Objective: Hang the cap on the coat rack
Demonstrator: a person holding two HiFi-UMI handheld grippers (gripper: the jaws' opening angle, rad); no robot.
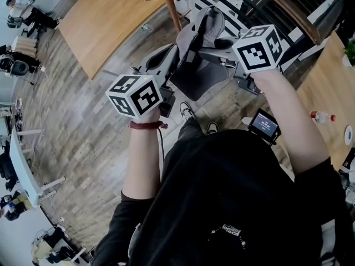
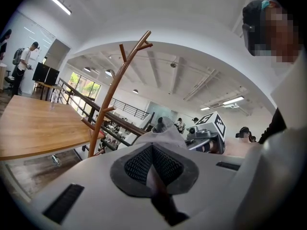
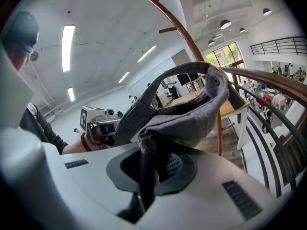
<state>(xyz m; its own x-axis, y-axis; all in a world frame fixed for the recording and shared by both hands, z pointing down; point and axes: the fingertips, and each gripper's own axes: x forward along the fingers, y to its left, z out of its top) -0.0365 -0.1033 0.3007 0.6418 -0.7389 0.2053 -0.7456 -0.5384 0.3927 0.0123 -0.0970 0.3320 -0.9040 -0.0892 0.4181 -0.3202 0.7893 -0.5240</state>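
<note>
Fabric is pinched in both grippers. The left gripper has its jaws pressed together on a thin edge of the grey cap. The right gripper is clamped just as tightly on a thicker fold at the cap's other side. Held this way, the cap hangs off every surface, stretched between the two tips in the upper middle of the head view. The two-sided hold probably serves to keep the crown spread and the opening free, so that it can be dropped over a peg rather than draped in a heap.

Both forearms run up the head view from the dark-clothed torso at the bottom of the frame. The left one sits left of centre and the right one along the right side. The grippers tilt inward toward each other and point slightly downward, with their marker cubes on top. The right one sits higher in the frame than the left.

Beyond the cap, at the top centre of the head view, stands the wooden coat rack. In both gripper views its bare, branching pegs rise above and behind the cap, and nothing touches them, so the hanging is not yet done. A wooden table fills the upper left behind it.
</note>
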